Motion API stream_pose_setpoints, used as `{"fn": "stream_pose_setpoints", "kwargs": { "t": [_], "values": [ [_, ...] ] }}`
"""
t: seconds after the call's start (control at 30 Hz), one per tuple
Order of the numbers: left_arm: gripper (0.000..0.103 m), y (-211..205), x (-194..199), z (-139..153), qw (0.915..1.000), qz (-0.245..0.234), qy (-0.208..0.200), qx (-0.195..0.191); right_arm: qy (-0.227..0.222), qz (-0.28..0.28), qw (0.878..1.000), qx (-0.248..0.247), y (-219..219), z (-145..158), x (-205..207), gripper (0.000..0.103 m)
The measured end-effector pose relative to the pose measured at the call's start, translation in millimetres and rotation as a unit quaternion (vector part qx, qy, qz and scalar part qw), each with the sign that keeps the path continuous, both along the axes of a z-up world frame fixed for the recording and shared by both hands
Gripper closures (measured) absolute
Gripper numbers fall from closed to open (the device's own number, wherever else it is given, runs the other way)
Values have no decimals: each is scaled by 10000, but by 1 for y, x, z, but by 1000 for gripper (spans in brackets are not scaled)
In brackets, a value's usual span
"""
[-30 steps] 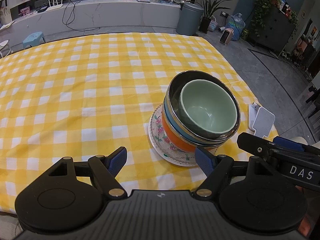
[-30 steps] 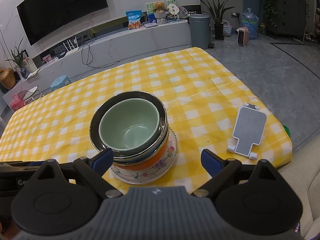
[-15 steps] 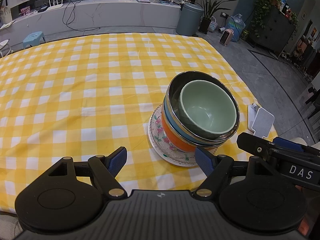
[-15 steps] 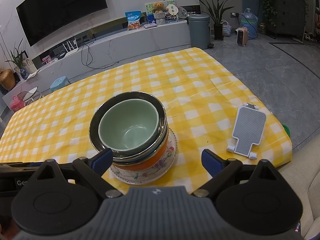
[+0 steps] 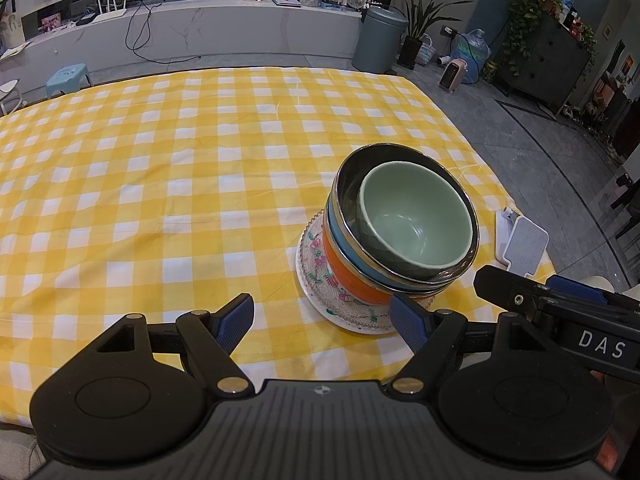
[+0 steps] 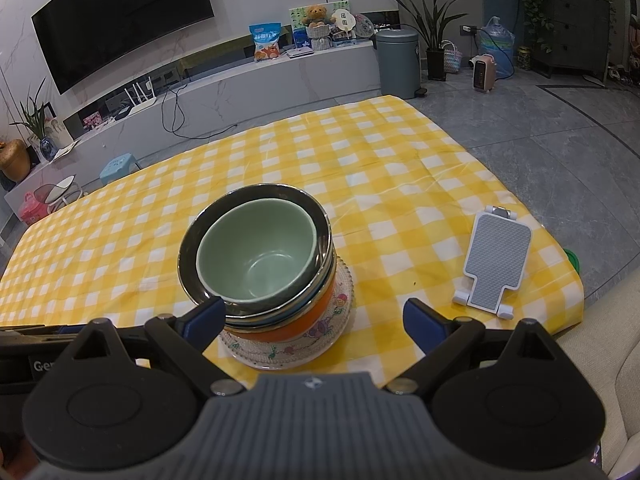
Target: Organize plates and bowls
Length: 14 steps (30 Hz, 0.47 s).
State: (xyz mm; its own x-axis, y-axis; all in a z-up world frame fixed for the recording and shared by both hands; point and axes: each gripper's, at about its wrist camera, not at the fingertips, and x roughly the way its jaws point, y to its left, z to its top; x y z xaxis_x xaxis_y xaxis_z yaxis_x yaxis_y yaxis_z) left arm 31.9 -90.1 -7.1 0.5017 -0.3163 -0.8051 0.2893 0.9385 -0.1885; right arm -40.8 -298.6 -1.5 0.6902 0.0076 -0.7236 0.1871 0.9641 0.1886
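Tablecloth (image 5: 168, 168), yellow and white checks, fills the middle of both views; covers the whole table.

Stack of dishes sits right of centre in the left wrist view, left of centre in the right wrist view. All open sides face up; the stack's axis is roughly vertical, with the upper bowls leaning a little off level.

- Plate (image 5: 316, 276), patterned, scalloped rim, lies flat on the cloth at the bottom of the stack.
- Orange bowl (image 5: 340, 276) stands on the plate.
- Blue bowl (image 5: 333, 226) nested in the orange one; only a band of its side shows.
- Steel bowl (image 5: 348, 184), shiny rim, nested above the blue.
- Green bowl (image 5: 416, 216), pale, sits inside the steel bowl, topmost, tilted slightly toward the steel bowl's near side in the left wrist view.

Phone stand (image 6: 496, 256), white and grey, lies on the cloth near its edge, at the right of the right wrist view, apart from the stack.

Left gripper (image 5: 322, 314), bottom of frame: fingers spread wide, nothing between them. Its right fingertip overlaps the plate's near rim in the picture; contact cannot be told.

Right gripper (image 6: 314, 314), bottom of frame: fingers spread wide, holding nothing. Left fingertip overlaps the stack's near side; contact unclear.
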Motion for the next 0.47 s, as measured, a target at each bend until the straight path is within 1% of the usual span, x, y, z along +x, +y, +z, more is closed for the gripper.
{"fn": "stream_pose_setpoints", "kwargs": {
  "t": [0.47],
  "values": [
    [12,0,-1,1,10000,23,-46,-75,3,-10,10000,-7,0,0,0,9]
  ]
}}
